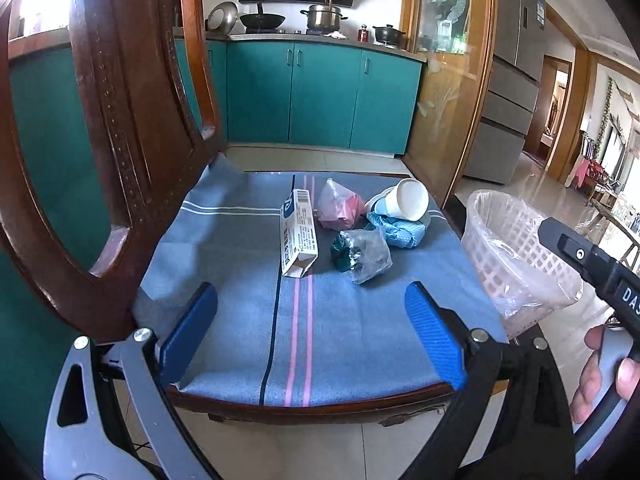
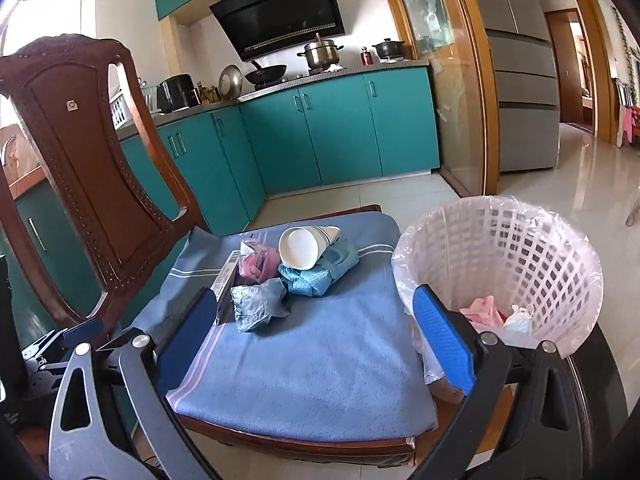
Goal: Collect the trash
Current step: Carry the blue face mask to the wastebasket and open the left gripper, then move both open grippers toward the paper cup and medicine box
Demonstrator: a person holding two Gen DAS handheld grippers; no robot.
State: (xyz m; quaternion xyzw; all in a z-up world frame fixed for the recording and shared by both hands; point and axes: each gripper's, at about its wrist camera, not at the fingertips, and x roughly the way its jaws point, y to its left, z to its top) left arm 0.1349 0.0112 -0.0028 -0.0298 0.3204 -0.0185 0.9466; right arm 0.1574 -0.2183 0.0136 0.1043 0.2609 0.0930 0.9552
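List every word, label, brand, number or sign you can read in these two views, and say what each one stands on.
"DAS", cut off at the picture's edge: white letters on the black body of the right gripper, seen from the left wrist.
White cardboard carton on the blue chair cloth: barcode and blue print, too small to read.
Black range hood: small white brand mark, blurred.
Grey refrigerator: blue sticker, unreadable.
Pink plastic bag: dark print, illegible.

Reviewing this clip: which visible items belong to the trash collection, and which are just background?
Job items: white carton, pink bag, paper cup, blue wrapper, dark crumpled bag, lined basket, left gripper, right gripper.

Background: chair, seat cloth, steel pot, wok, fridge.
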